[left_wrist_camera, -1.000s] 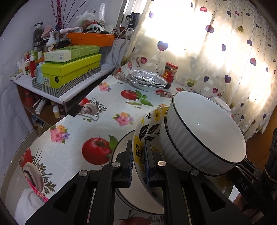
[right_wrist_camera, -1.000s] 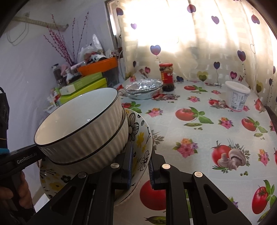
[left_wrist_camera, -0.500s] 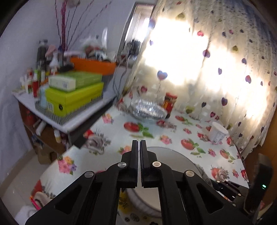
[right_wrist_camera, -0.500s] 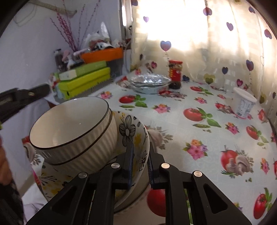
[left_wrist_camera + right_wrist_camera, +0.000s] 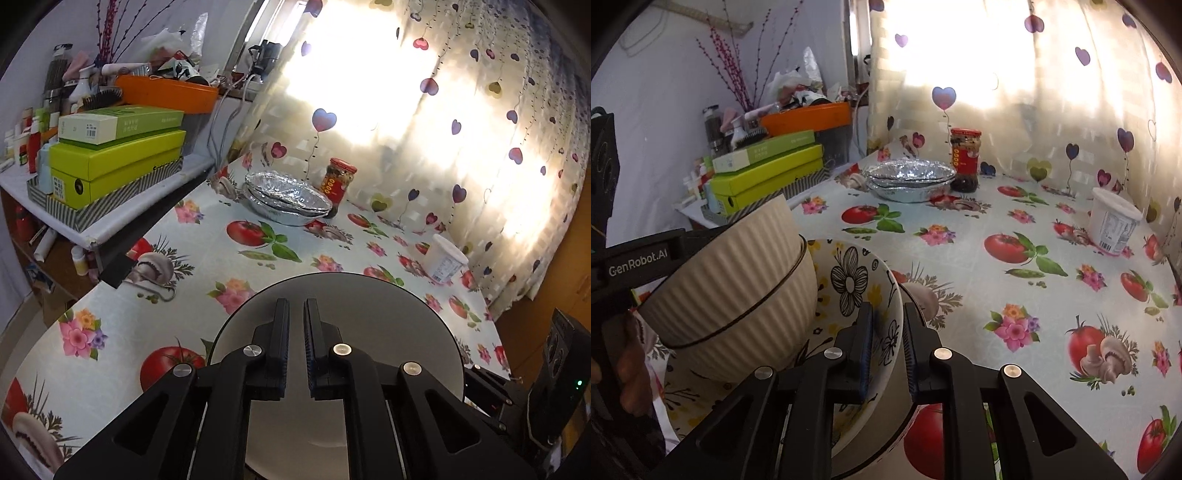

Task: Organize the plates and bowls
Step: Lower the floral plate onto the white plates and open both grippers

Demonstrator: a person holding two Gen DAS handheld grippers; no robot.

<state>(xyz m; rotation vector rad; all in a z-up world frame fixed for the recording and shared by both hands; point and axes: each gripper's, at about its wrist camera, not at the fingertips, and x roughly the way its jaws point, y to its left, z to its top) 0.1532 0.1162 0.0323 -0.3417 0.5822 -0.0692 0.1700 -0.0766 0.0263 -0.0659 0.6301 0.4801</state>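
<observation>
In the right wrist view my right gripper (image 5: 888, 308) is shut on the rim of a yellow-and-black flowered bowl (image 5: 849, 280), one finger inside it and one outside. Two nested ribbed white bowls (image 5: 738, 280) with dark rims lie tilted in it, leaning left. My left gripper (image 5: 639, 258) is just behind them, with a hand under it. In the left wrist view my left gripper (image 5: 296, 302) is shut with nothing between its fingers. It hovers over a round white surface with a dark rim (image 5: 388, 314), seemingly the top bowl's inside.
The table (image 5: 997, 295) has a tomato-and-flower cloth. At the back stand stacked foil trays (image 5: 908, 177), a red-lidded jar (image 5: 964, 158) and a white tub (image 5: 1112, 225) by the curtain. A cluttered shelf with green boxes (image 5: 118, 162) borders the left side.
My left gripper let go of the flowered bowl's rim, drew back and shut, and now sits over the white bowl. The right gripper kept its grip while the stack sank and tilted left.
</observation>
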